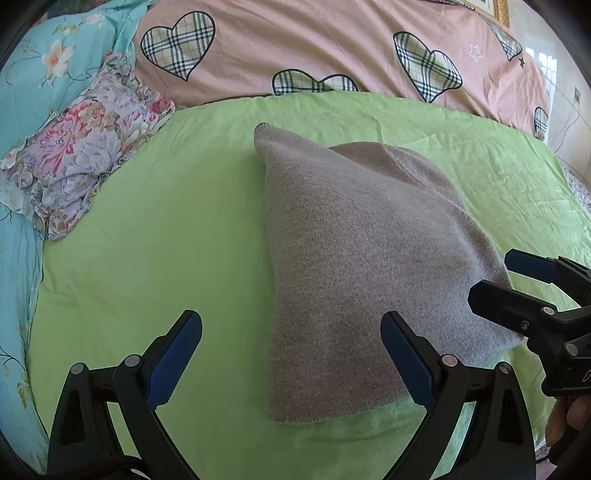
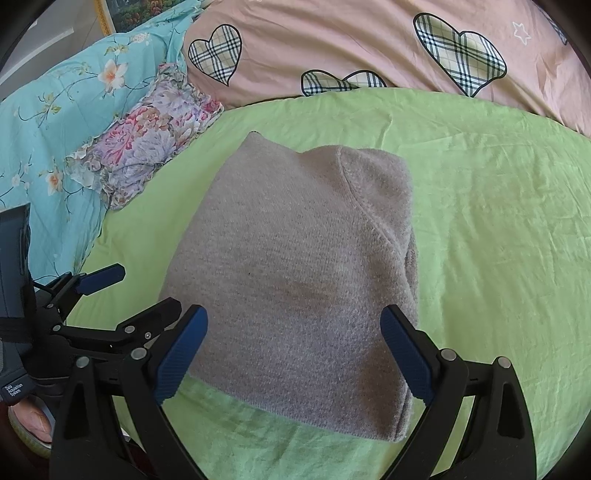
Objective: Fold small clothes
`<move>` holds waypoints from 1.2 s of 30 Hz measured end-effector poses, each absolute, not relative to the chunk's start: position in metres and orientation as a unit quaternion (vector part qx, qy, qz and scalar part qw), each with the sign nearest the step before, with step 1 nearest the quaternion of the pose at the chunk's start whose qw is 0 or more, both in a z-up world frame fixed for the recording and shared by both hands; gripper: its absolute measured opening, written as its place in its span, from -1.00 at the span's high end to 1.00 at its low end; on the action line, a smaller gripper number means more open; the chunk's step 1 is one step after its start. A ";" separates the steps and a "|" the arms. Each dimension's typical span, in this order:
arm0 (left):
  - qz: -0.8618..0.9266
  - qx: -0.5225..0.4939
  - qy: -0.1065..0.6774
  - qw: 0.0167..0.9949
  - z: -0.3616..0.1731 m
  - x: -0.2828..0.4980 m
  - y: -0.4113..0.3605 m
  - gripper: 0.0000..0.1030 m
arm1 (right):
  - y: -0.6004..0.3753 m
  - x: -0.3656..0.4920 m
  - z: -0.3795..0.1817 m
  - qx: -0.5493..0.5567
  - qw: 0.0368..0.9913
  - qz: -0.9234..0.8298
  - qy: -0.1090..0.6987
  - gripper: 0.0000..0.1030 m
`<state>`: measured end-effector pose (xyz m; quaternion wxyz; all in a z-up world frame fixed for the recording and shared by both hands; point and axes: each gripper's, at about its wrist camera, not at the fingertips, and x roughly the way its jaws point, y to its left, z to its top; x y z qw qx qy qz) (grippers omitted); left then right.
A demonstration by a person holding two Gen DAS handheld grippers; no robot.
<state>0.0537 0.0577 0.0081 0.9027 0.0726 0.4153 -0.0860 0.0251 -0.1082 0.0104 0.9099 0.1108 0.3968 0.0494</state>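
Note:
A grey knitted garment (image 1: pixel 354 266) lies folded in a compact block on the green sheet (image 1: pixel 147 258); it also shows in the right wrist view (image 2: pixel 295 273). My left gripper (image 1: pixel 291 350) is open and empty above the garment's near left edge. My right gripper (image 2: pixel 293 347) is open and empty above the garment's near edge. Each gripper shows in the other's view: the right gripper (image 1: pixel 495 280) at the garment's right side, the left gripper (image 2: pixel 144 291) at its left side. Neither touches the cloth.
A floral ruffled cushion (image 1: pixel 74 155) lies at the sheet's left edge beside a turquoise floral quilt (image 1: pixel 48 66). A pink quilt with plaid hearts (image 1: pixel 314 48) lies along the back. A picture frame (image 2: pixel 122 14) stands behind.

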 end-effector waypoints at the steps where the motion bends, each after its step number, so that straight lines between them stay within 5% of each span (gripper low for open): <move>1: -0.086 0.073 0.415 0.903 0.008 0.054 0.058 -0.90 | -0.108 0.026 0.011 0.110 0.910 0.050 0.397 -0.84; 36: -0.081 0.078 0.413 0.904 0.011 0.056 0.053 -0.90 | -0.112 0.029 0.012 0.116 0.910 0.050 0.395 -0.84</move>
